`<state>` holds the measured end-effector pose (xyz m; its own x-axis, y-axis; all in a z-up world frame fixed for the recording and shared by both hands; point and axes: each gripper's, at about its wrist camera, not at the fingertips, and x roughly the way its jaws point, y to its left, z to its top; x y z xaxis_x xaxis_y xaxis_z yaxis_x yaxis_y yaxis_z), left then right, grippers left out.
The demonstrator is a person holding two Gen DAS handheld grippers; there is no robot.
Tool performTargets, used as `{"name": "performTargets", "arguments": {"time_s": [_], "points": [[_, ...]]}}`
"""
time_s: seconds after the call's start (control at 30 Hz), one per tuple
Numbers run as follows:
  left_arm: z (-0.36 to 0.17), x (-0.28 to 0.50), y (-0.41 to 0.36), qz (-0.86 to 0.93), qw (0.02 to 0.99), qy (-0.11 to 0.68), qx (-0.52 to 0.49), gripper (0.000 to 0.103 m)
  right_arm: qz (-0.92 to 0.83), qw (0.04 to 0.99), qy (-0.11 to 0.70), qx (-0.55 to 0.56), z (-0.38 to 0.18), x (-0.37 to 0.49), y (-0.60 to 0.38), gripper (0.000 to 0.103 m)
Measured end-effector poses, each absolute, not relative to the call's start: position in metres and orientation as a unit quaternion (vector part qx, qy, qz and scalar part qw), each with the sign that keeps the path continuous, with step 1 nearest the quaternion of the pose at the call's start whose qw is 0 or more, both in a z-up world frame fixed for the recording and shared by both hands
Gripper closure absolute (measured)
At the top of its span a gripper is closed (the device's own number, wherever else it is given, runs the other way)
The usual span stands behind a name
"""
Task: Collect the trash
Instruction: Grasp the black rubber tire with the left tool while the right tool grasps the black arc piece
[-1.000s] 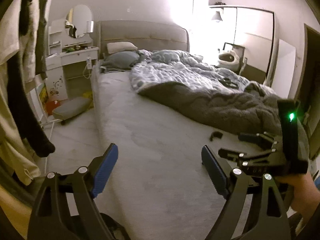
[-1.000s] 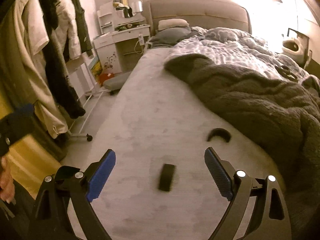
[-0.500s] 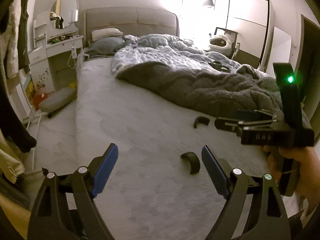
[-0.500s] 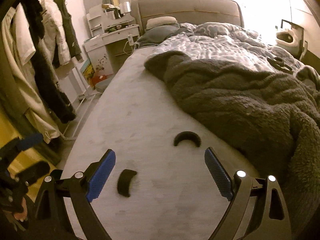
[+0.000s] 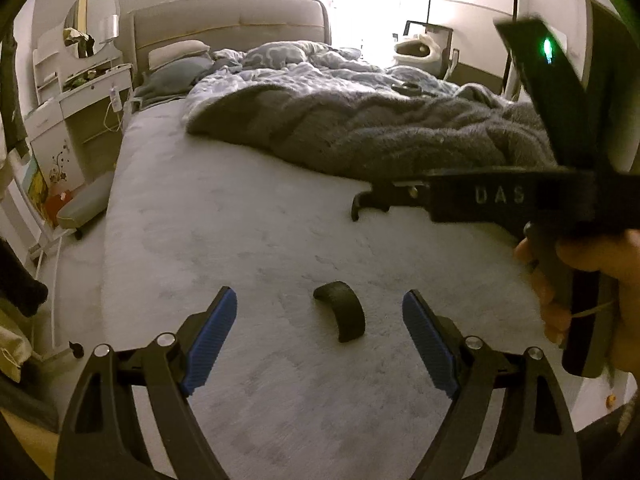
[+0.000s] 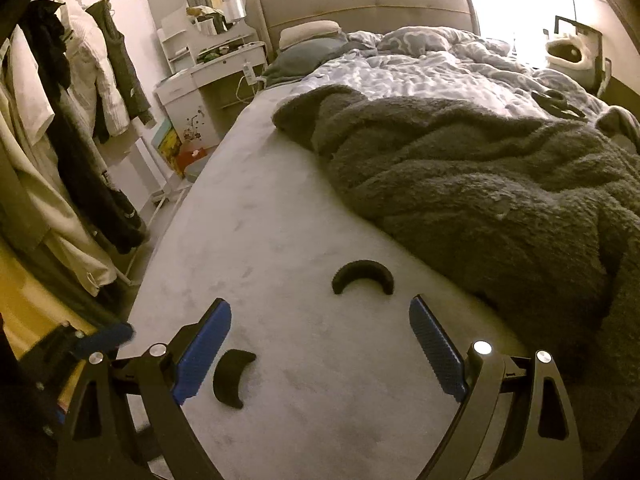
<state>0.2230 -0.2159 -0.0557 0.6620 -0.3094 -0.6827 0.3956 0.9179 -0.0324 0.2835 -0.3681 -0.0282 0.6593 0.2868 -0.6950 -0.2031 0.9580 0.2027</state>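
two grippers now closer to bed: left gripper wide open, empty, framing near curved scrap at lower centre; right gripper wide open, empty, below far curved scrap. ready for pickup.

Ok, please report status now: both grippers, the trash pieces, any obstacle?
Left gripper open, near curved piece ahead. Right gripper open, far curved piece ahead. Both on sheet; nothing blocking.

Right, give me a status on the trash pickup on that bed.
Nothing looks collected yet. Both black curved scraps lie on the grey sheet. In hand: the left tool is open and lined up around the near scrap, not touching it; the right tool is open just short of the far scrap. Left: grip both and carry them off; no bin is visible.
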Motion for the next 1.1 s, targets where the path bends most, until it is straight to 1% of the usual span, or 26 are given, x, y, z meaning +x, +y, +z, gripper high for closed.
{"name": "performTargets", "arguments": {"time_s": [0.17,0.3,0.53,0.6,0.63,0.67,0.7,0.73,0.77,0.83,0.9,0.93,1.1], "points": [[-0.069,0.229,-0.226,-0.181,0.909,0.373,0.051,0.022,0.132,0.906,0.397,0.068,-0.031,0.290,-0.368,0.011],[-0.078,0.237,-0.239,-0.169,0.907,0.380,0.066,0.027,0.121,0.902,0.408,0.072,-0.037,0.295,-0.371,0.011],[-0.095,0.249,-0.255,-0.165,0.897,0.399,0.093,0.044,0.108,0.897,0.421,0.076,-0.047,0.302,-0.382,0.011],[-0.100,0.252,-0.254,-0.161,0.895,0.405,0.092,0.050,0.107,0.895,0.425,0.079,-0.052,0.306,-0.387,0.011],[-0.101,0.253,-0.253,-0.159,0.895,0.408,0.089,0.055,0.107,0.894,0.428,0.080,-0.054,0.308,-0.389,0.011],[-0.102,0.255,-0.250,-0.157,0.894,0.412,0.083,0.057,0.108,0.893,0.429,0.081,-0.056,0.309,-0.390,0.011],[-0.103,0.257,-0.249,-0.156,0.893,0.414,0.080,0.058,0.107,0.892,0.431,0.082,-0.058,0.311,-0.392,0.011],[-0.104,0.259,-0.248,-0.158,0.891,0.418,0.075,0.062,0.108,0.891,0.433,0.086,-0.060,0.312,-0.394,0.011],[-0.104,0.260,-0.247,-0.161,0.890,0.421,0.071,0.069,0.111,0.889,0.434,0.095,-0.062,0.314,-0.396,0.011],[-0.104,0.263,-0.245,-0.167,0.888,0.423,0.068,0.069,0.114,0.886,0.436,0.108,-0.067,0.316,-0.401,0.011],[-0.103,0.264,-0.244,-0.172,0.887,0.423,0.066,0.074,0.109,0.886,0.439,0.103,-0.069,0.319,-0.401,0.011],[-0.102,0.266,-0.244,-0.174,0.886,0.424,0.065,0.081,0.108,0.887,0.439,0.096,-0.070,0.320,-0.401,0.011],[-0.098,0.266,-0.240,-0.185,0.886,0.422,0.050,0.081,0.129,0.889,0.433,0.073,-0.069,0.325,-0.390,0.011]]}}
